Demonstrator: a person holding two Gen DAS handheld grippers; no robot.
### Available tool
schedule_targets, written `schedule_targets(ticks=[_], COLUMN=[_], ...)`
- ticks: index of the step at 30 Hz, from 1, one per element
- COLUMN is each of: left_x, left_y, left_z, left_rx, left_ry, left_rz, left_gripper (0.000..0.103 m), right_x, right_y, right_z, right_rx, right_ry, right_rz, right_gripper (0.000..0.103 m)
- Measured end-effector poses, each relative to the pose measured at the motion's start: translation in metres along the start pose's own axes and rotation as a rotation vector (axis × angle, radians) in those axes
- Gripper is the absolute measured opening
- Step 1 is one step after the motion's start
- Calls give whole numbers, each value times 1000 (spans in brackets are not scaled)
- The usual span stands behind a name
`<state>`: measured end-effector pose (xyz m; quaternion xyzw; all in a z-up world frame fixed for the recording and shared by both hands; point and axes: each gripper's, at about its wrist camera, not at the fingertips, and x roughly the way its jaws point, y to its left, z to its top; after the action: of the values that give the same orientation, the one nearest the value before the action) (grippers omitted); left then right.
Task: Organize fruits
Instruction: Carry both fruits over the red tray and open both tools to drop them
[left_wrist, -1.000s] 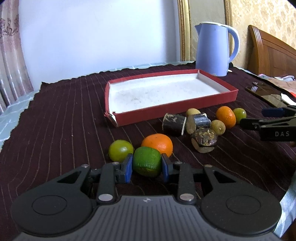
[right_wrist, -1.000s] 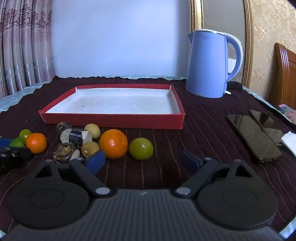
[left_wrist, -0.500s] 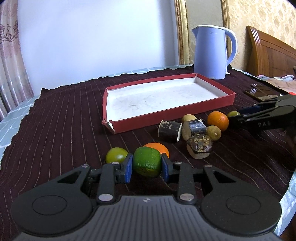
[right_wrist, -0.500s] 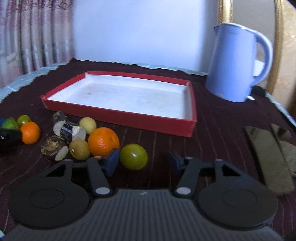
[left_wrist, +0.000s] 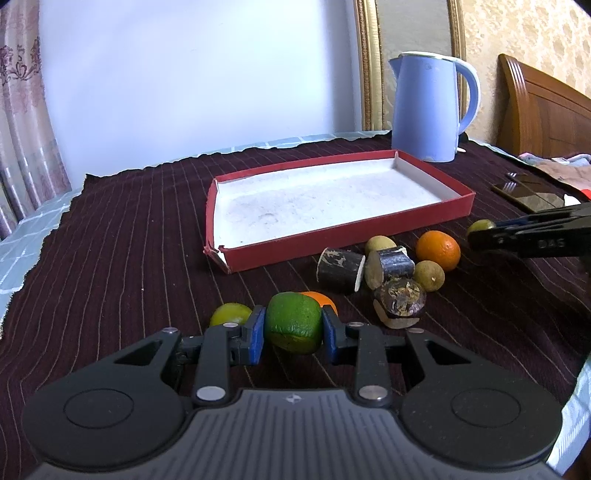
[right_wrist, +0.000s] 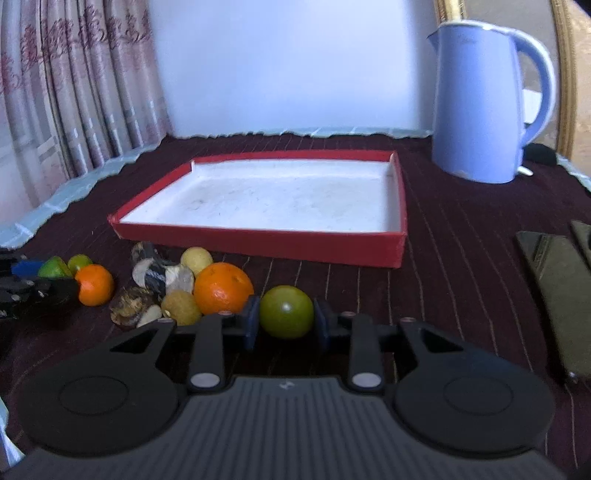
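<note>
My left gripper is shut on a green lime-like fruit, held just above the dark cloth. Behind it lie a yellow-green fruit and a half-hidden orange. My right gripper is closing its jaws, and both blue pads touch a round green fruit that sits between them on the cloth. A big orange lies just left of it. Beyond the fruit stands the red tray with a bare white floor.
Dark cut pieces and small tan fruits lie between the two grippers, with a small orange. A blue kettle stands at the back right. Two dark phones lie at the right. A wooden headboard is beyond.
My right gripper swung left over the round green fruit and its wide jaws came together onto it. The left gripper kept its hold on the lime and hardly moved.
</note>
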<state>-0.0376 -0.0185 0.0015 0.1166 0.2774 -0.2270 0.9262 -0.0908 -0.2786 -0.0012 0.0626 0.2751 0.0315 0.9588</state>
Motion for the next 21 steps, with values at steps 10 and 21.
schedule_targets(ticks=[10, 21], left_x=[9, 24], left_y=[-6, -7], left_z=[13, 45], left_rx=[-8, -12], left_ry=[-6, -23], left_rz=[23, 69], left_gripper=[31, 31], right_x=[-21, -18], right_y=[25, 44], right_z=[7, 22], right_rx=[17, 16], right_ry=[-109, -170], right_rz=[-59, -94], right_gripper=[29, 29])
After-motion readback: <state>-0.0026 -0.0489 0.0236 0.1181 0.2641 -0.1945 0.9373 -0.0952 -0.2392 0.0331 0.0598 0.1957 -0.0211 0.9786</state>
